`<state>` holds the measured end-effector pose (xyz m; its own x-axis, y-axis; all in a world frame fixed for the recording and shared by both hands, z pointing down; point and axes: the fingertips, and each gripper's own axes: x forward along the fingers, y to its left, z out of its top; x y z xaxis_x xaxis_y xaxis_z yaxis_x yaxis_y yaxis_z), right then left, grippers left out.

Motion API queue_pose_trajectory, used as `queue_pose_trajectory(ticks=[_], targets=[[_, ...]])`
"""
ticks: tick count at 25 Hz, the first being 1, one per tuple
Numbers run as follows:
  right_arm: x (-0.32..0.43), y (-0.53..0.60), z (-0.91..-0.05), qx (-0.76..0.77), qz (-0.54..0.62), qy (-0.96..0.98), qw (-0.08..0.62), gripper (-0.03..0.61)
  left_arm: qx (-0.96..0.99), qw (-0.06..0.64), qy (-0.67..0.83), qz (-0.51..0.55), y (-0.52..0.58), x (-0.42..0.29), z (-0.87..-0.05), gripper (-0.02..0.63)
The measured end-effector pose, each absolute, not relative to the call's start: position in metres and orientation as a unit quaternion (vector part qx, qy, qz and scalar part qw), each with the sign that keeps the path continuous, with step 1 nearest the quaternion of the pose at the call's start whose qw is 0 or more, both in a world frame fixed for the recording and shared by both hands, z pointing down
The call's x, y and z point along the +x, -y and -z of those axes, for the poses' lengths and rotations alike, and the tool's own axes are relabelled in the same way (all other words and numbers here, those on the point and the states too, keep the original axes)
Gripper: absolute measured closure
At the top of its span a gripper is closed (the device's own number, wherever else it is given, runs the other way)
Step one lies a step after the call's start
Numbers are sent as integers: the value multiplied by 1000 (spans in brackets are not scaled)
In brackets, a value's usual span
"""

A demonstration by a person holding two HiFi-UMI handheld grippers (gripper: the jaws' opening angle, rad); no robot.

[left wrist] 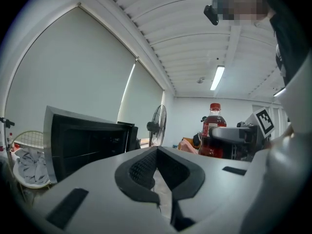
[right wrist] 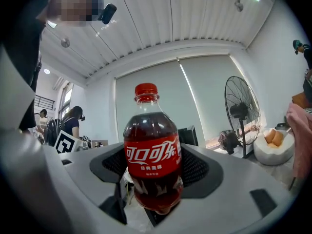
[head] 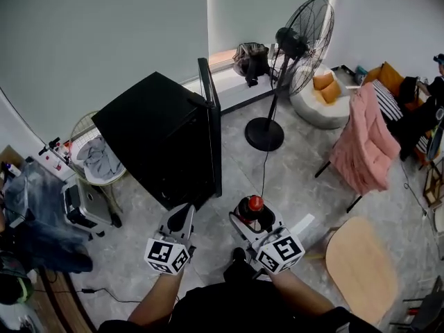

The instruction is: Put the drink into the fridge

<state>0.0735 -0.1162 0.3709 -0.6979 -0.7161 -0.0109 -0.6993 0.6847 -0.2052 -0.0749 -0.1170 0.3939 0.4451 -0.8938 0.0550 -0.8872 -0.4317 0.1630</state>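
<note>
A cola bottle (head: 254, 205) with a red cap and red label stands upright in my right gripper (head: 254, 218), which is shut on its lower body. The right gripper view has the bottle (right wrist: 152, 155) filling the centre between the jaws of that gripper (right wrist: 153, 184). The black fridge (head: 152, 130) stands ahead and to the left on the floor, its door (head: 210, 113) swung open and seen edge-on. My left gripper (head: 182, 218) hovers just before the fridge's lower corner, shut and empty. In the left gripper view that gripper (left wrist: 156, 152) sits low, with the fridge's dark inside (left wrist: 83, 143) at left and the bottle (left wrist: 212, 130) at right.
A tall pedestal fan (head: 302, 40) stands right of the fridge, its round base (head: 264, 134) on the tiles. A pink cloth over a chair (head: 364, 141) and a round wooden table (head: 361, 269) are at right. A laundry basket (head: 97, 159) and a grey case (head: 87, 205) sit left.
</note>
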Motion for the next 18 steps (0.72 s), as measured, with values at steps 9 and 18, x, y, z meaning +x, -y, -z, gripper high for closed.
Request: queue_pose_trajectory(ticks=[9,18], targets=[[84,202,-380,-339,76,-937,22,252,809,74,583,17,187,-65,-395,601],[47,254,-402,-273,76,-959,8,252,755,75,651,16,220,-86,-411,601]])
